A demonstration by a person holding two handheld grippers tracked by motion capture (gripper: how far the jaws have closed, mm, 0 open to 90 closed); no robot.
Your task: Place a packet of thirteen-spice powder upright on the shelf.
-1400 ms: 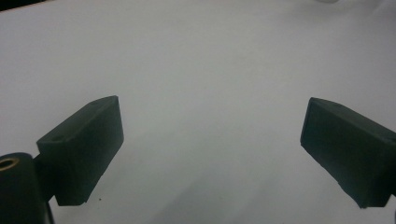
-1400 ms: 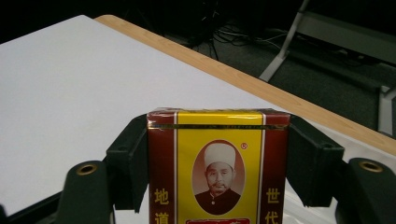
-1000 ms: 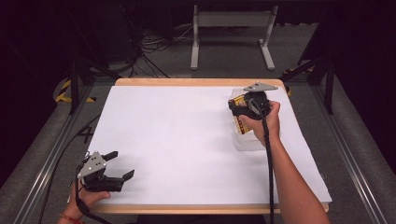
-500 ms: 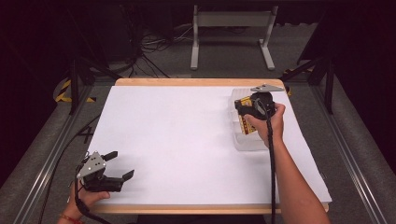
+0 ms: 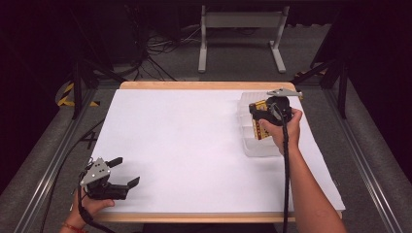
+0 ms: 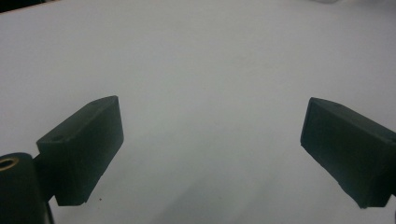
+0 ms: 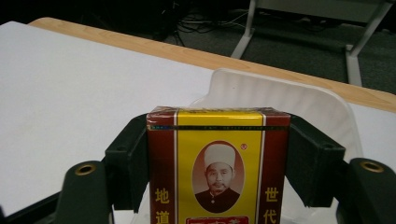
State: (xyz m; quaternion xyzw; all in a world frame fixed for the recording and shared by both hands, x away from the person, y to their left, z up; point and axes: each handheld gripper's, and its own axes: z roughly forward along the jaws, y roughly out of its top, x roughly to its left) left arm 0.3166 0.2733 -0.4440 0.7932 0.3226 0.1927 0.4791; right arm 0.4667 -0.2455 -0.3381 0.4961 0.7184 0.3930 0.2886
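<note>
The right tool (image 5: 260,121) is held over the far right part of the white surface (image 5: 184,145), its jaws closed tight on a yellow and dark red box (image 7: 218,163) with Chinese characters and a portrait printed on its face. In the right gripper view the box (image 5: 261,127) stands upright between the two black jaws, pressed on both of its narrow sides. Just below and behind it lies a clear plastic tray (image 5: 257,145), resting on the surface near its far right corner; the box hangs above the tray's far half. The left tool (image 5: 124,174) rests at the near left corner of the surface, well apart from the tray, its jaws spread wide and holding nothing (image 6: 212,154).
</note>
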